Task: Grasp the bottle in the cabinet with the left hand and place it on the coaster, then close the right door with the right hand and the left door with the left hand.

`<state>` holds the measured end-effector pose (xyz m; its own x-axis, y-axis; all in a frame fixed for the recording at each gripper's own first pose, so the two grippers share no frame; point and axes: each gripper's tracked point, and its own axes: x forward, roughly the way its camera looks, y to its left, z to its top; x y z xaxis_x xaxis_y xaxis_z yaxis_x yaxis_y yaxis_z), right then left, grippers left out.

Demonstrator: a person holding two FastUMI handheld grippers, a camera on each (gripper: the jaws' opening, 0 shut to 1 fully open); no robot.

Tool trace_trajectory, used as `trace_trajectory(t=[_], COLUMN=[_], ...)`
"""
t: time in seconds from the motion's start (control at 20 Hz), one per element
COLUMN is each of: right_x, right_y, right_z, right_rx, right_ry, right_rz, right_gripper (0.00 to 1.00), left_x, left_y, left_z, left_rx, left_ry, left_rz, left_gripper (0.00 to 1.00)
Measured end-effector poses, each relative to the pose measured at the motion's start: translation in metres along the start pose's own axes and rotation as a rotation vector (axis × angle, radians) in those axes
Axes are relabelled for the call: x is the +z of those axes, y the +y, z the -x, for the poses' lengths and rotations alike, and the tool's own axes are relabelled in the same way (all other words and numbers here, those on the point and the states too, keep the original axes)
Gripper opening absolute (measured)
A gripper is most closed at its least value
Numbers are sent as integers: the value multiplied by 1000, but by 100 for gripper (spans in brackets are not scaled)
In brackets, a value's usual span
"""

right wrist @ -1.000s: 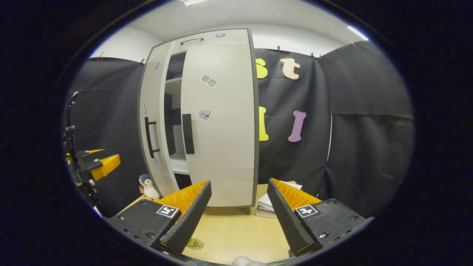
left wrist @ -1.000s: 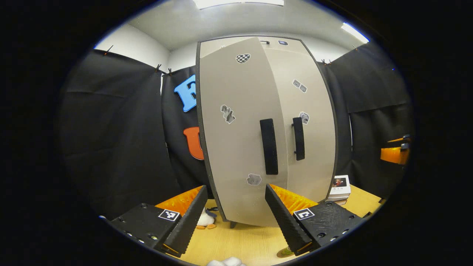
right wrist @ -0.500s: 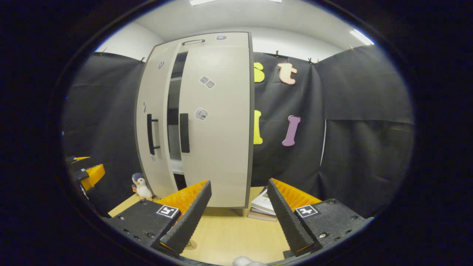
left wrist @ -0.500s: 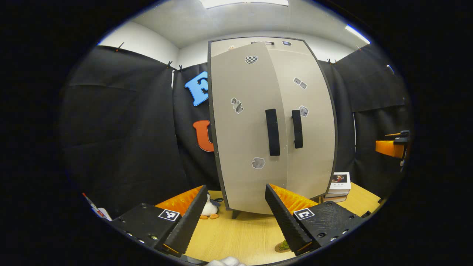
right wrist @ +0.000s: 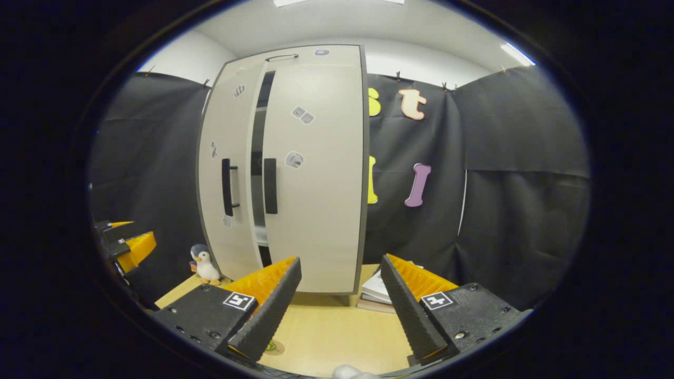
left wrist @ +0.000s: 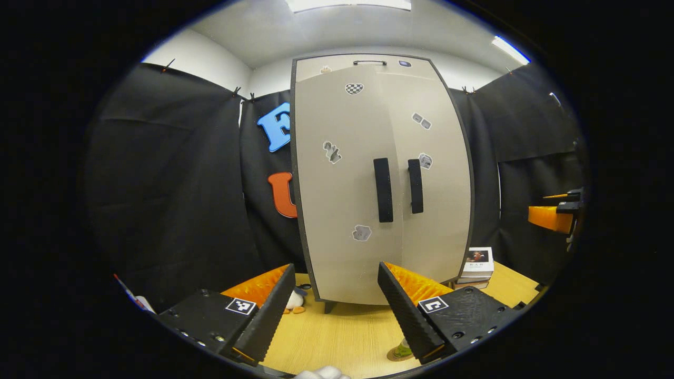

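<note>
Risk: tall beige two-door cabinet (right wrist: 284, 173) is not fully shut. In the right gripper view, a dark gap sits between left door (right wrist: 226, 173) and right door (right wrist: 316, 173); it may stay ajar without another push. Left gripper (left wrist: 331, 316) and right gripper (right wrist: 339, 310): jaws parted, empty, off the cabinet. Bottle on round coaster (left wrist: 401, 351), on the pale wood tabletop (right wrist: 326, 337) before the cabinet. Black cloth behind.
</note>
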<state>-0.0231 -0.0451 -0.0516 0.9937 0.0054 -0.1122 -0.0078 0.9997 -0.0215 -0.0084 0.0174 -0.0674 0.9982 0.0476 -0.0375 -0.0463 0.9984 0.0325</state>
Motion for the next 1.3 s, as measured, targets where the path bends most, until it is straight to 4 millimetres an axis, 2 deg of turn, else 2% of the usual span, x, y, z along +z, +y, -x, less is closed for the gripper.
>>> trace_trajectory(t=[0.25, 0.8, 1.3], right_x=[1, -4, -2], right_y=[10, 15, 29], right_z=[0, 5, 14], right_rx=[11, -18, -44], right_ry=[2, 2, -17], right_rz=[-31, -5, -4], right_gripper=[100, 100, 100], left_x=[0, -8, -9], left_y=[-1, 14, 18], left_z=[-1, -6, -8], left_rx=[-15, -21, -65], left_ry=[0, 13, -3], left_rz=[-5, -11, -12], left_gripper=[96, 96, 96])
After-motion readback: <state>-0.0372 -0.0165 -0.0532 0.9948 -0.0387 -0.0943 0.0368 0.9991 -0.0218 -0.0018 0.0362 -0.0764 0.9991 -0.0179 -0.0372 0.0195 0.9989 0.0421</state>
